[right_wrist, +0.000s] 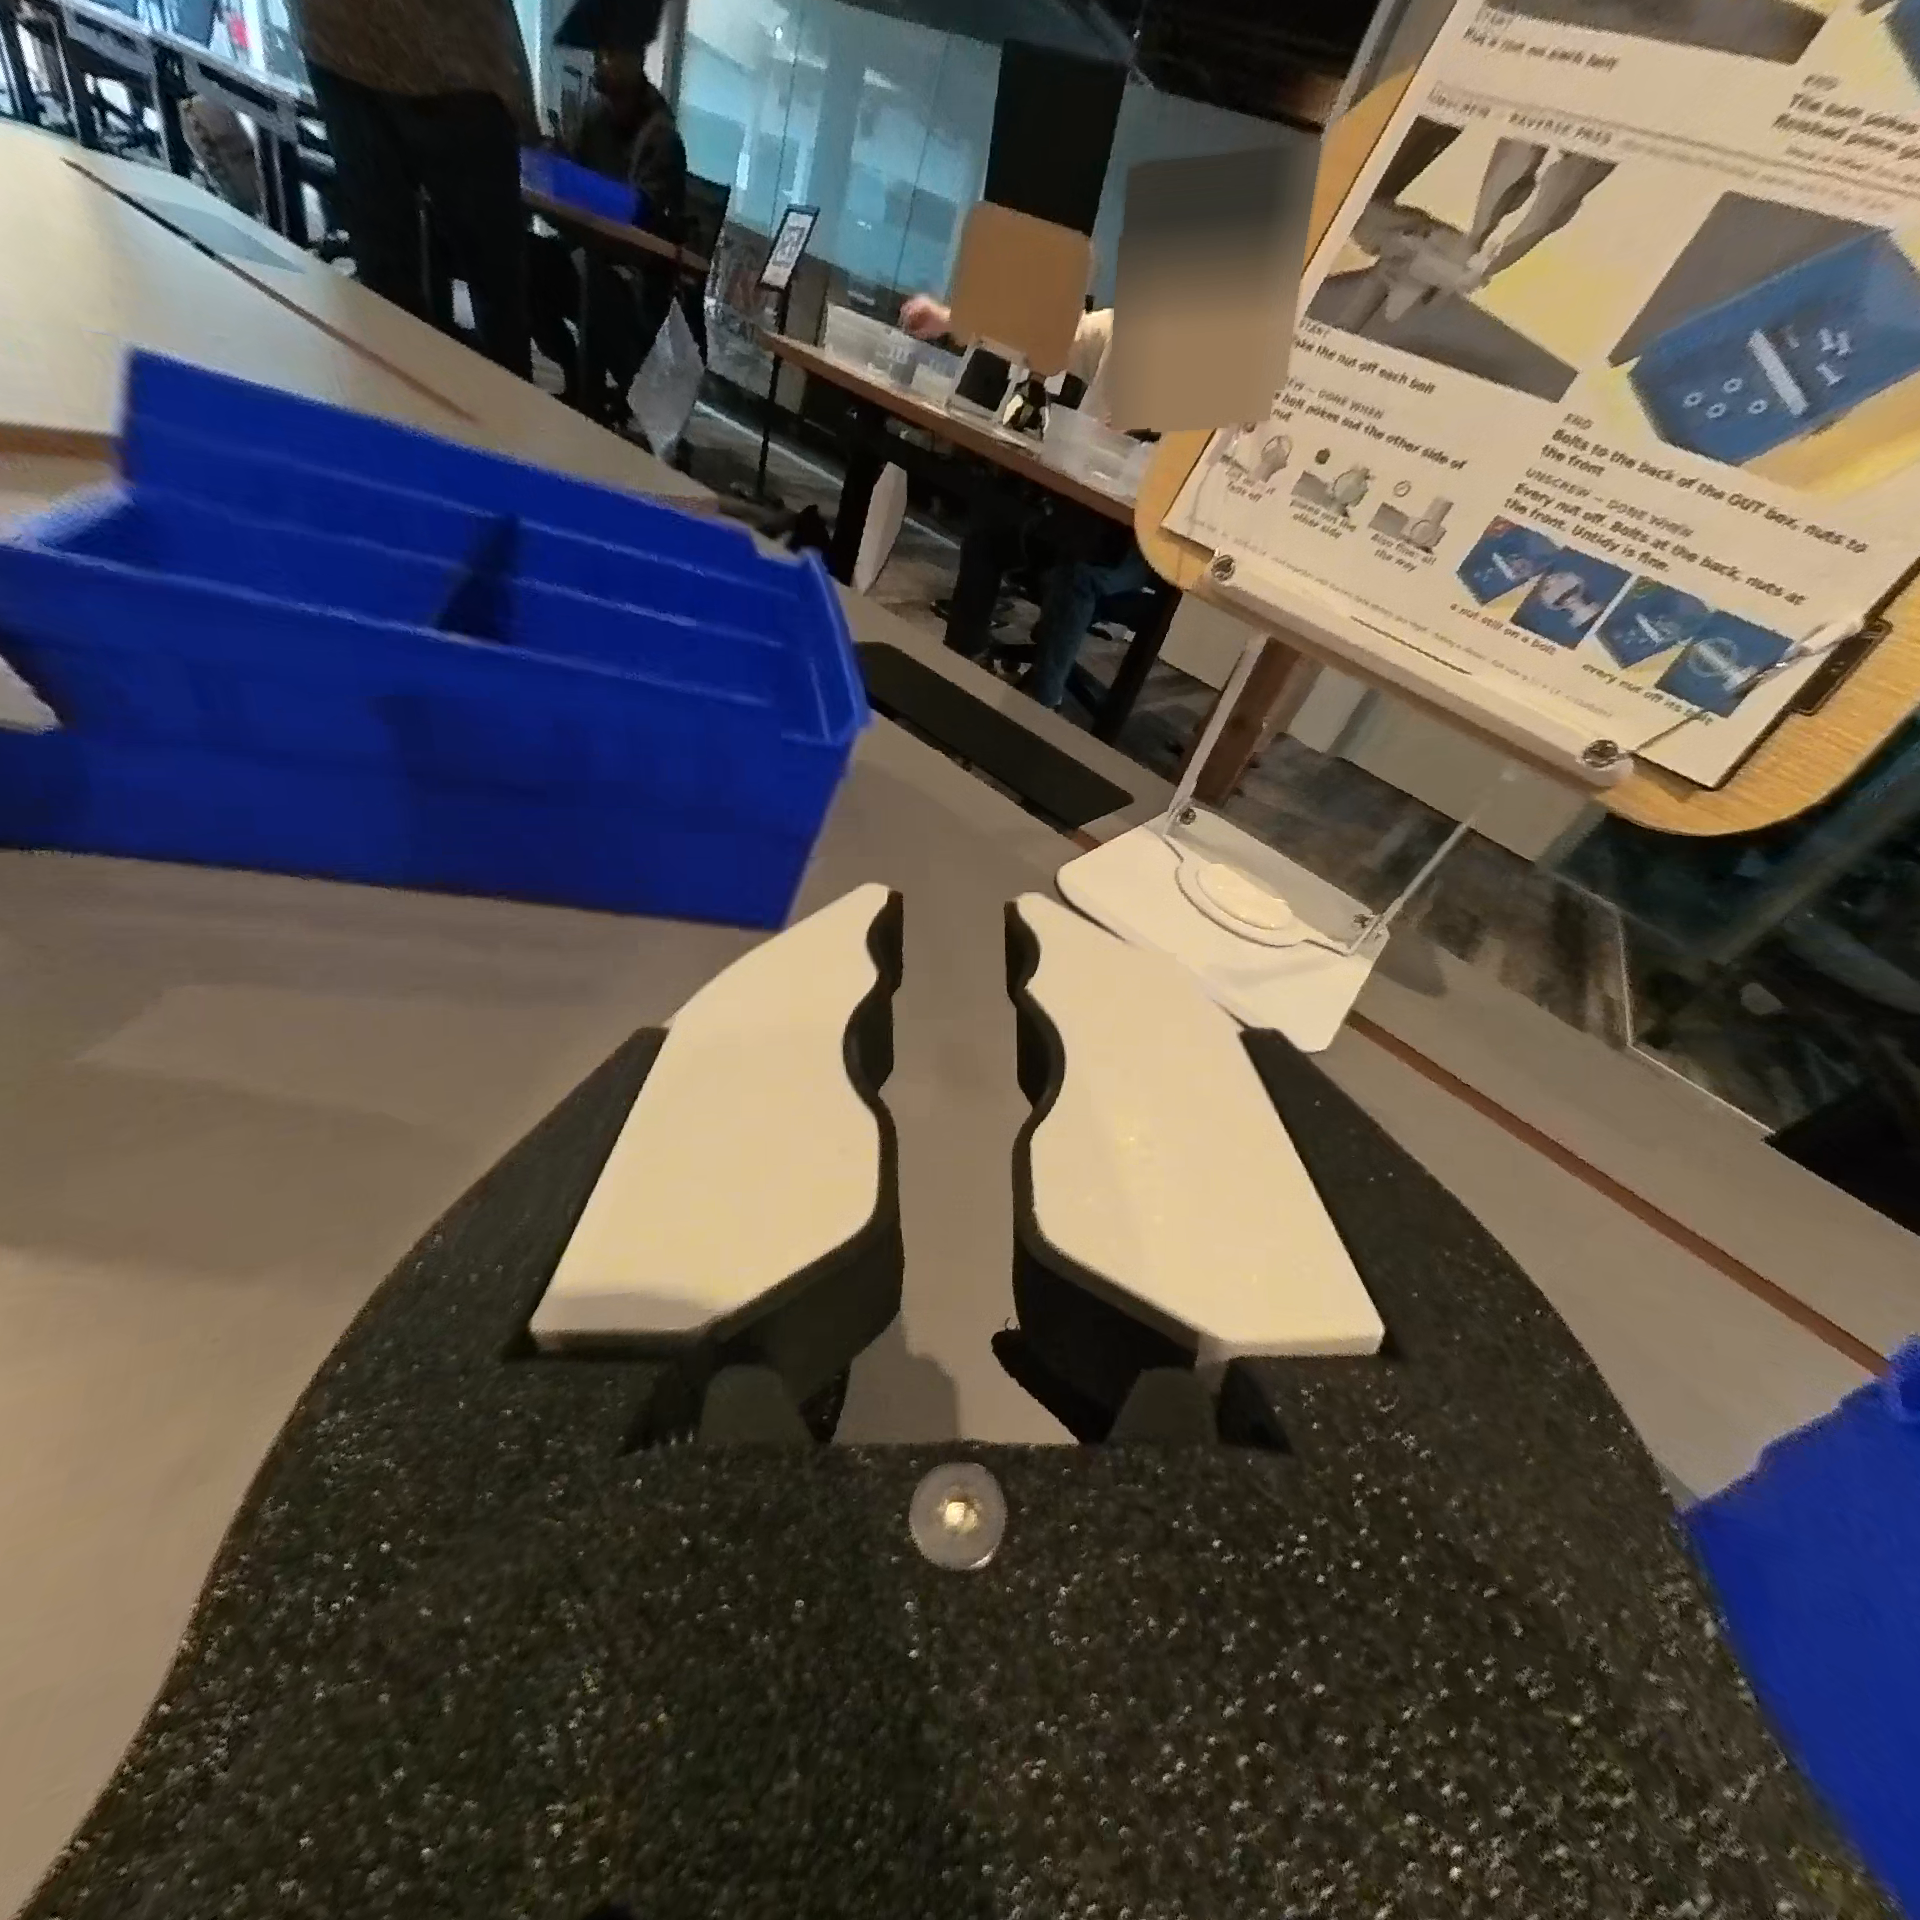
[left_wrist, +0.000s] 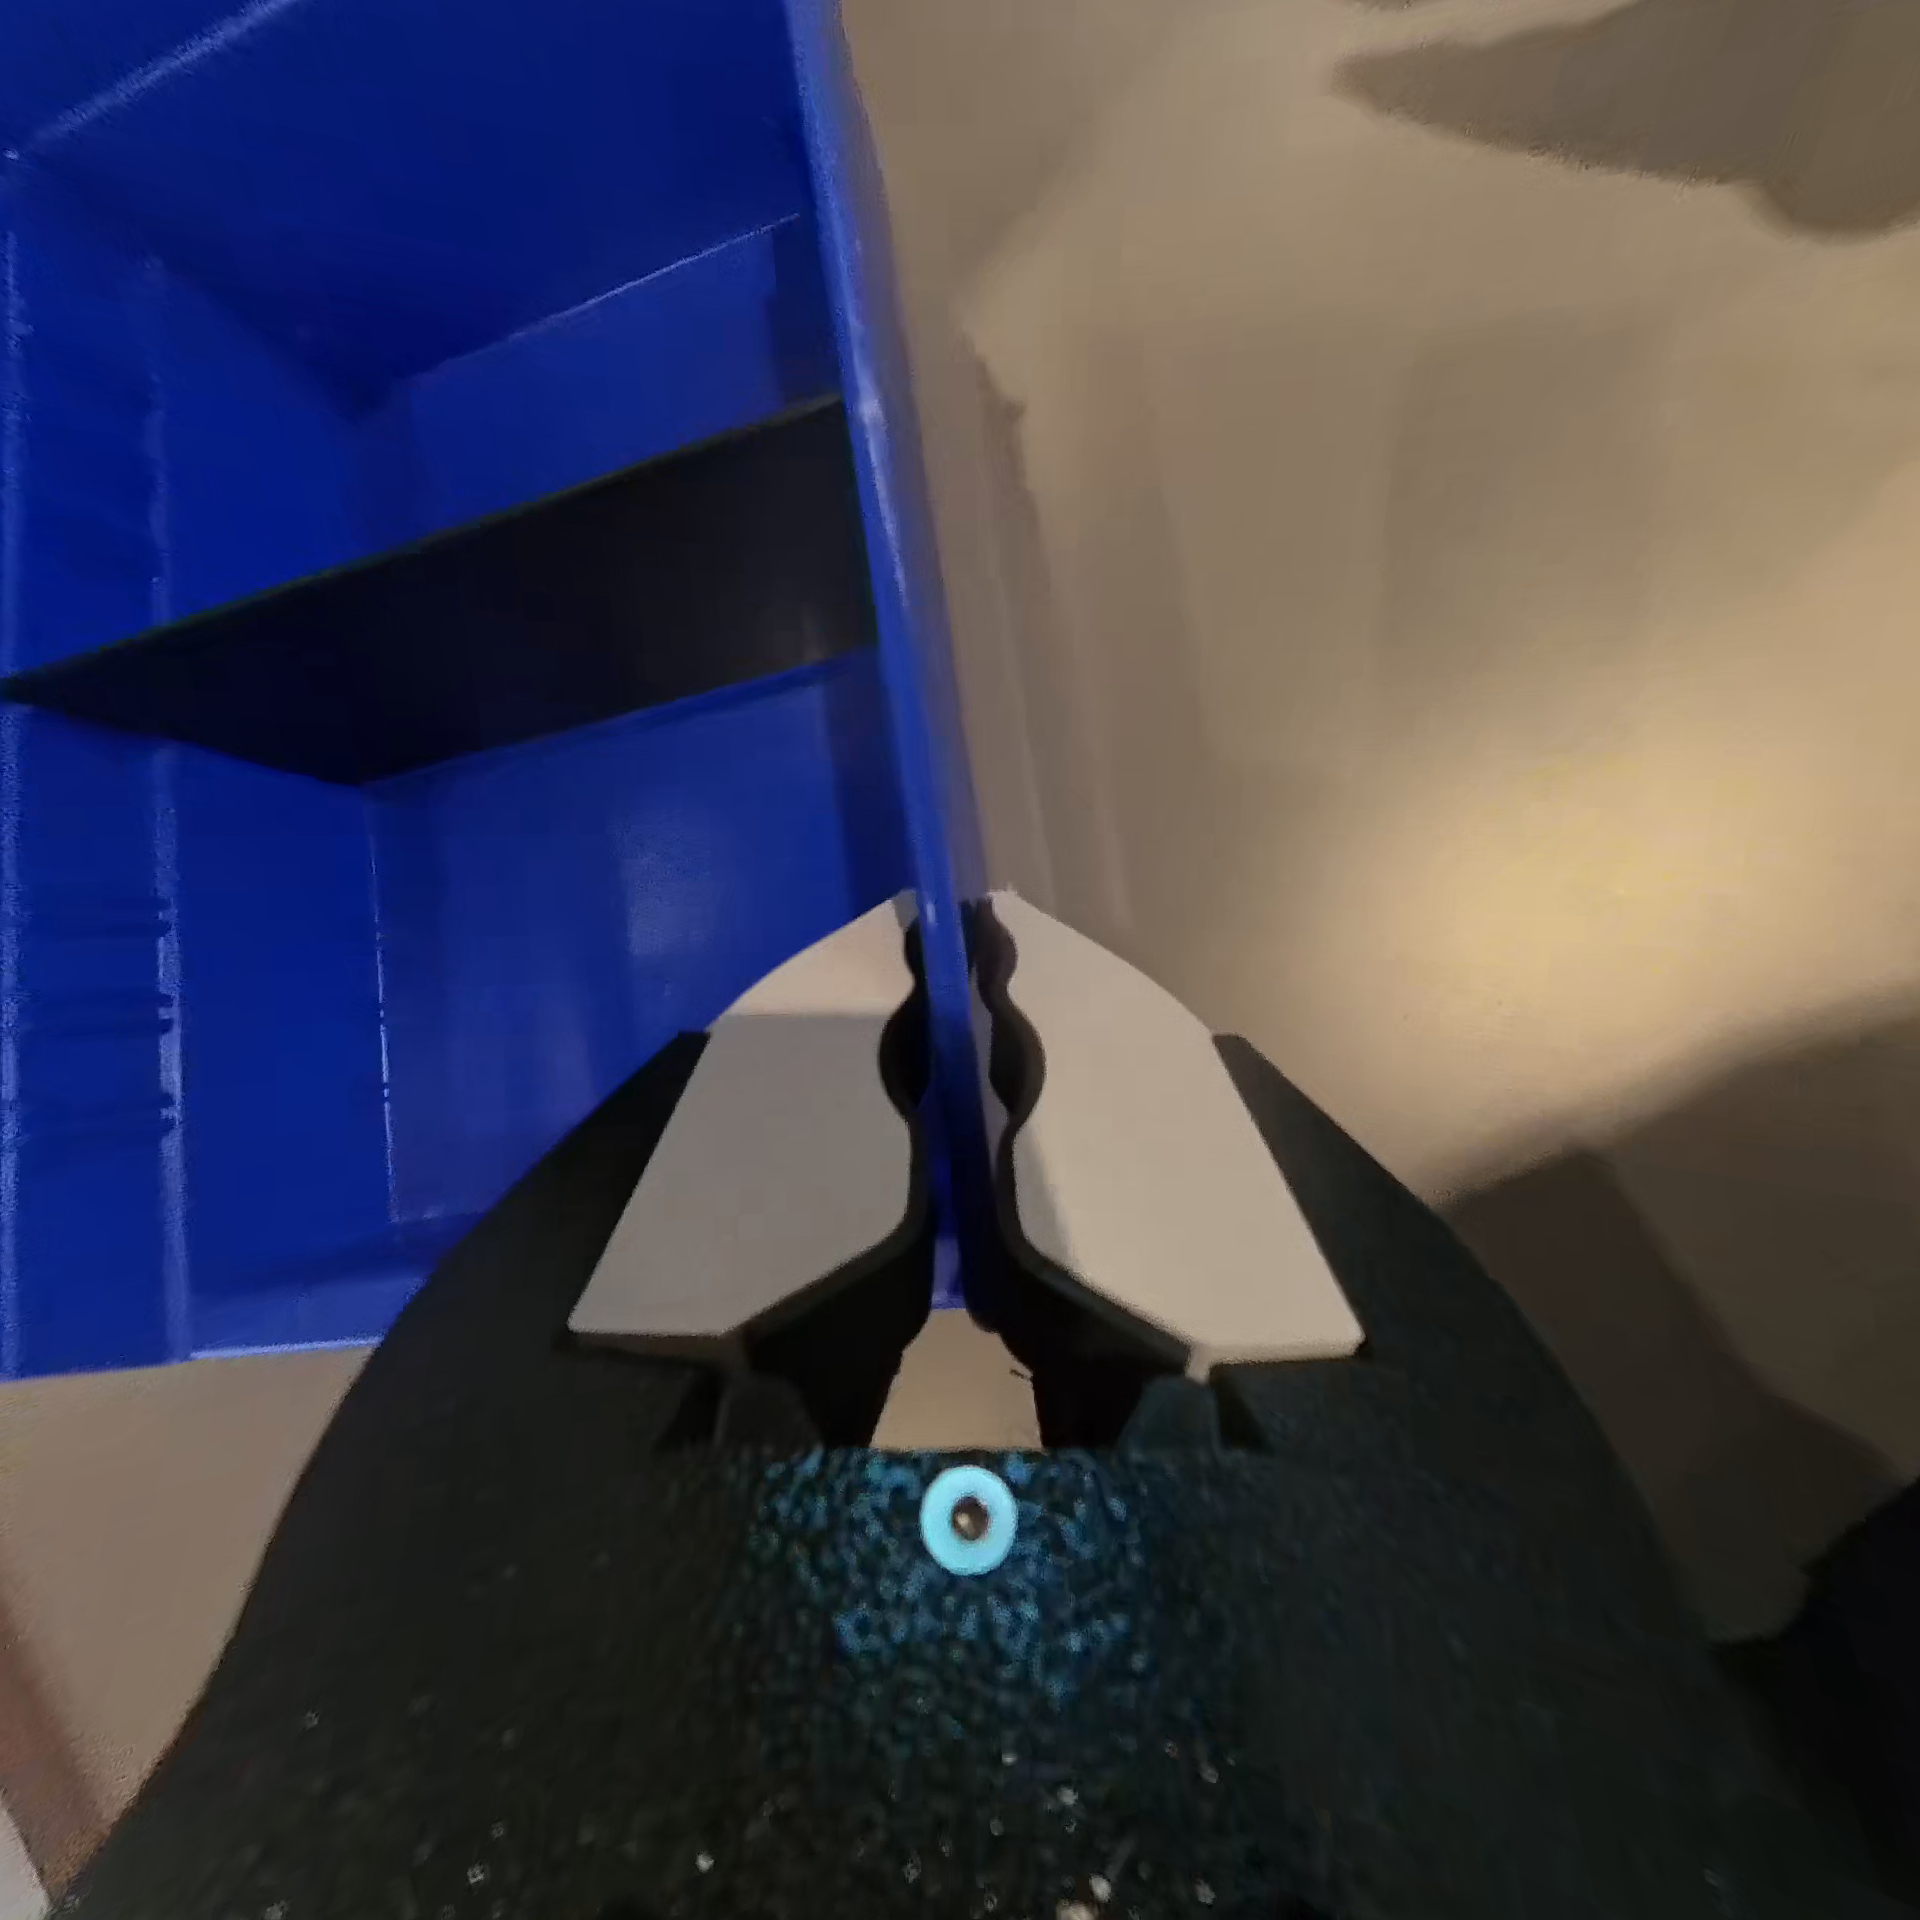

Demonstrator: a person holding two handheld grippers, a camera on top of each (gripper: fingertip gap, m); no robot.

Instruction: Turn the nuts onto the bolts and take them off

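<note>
Left gripper (left_wrist: 954, 940) is clamped on the right side wall of a blue bin (left_wrist: 499, 935), its two white fingers (left_wrist: 790, 1143) pressed against either face of the thin plastic wall. Inside the bin, a dark divider (left_wrist: 468, 665) runs across, splitting it into a near and a far compartment; what shows of both compartments holds no nuts or bolts. To the right of the wall lies a pale tabletop (left_wrist: 1455, 727), blurred.

Right gripper (right_wrist: 954, 909) holds nothing, its white fingers (right_wrist: 748, 1122) narrowly parted with bare grey table (right_wrist: 260, 1091) showing through the gap. Far left of its fingertips, the same blue bin (right_wrist: 416, 748) appears blurred and tilted, its near corner seemingly clear of the table. Just beyond the fingertips on the right stands a clear stand with a white base (right_wrist: 1226, 925), which carries a wooden board with a printed instruction sheet (right_wrist: 1621, 364). A corner of a second blue bin (right_wrist: 1829, 1621) enters at the near right edge. Farther off are other tables and people at them.
</note>
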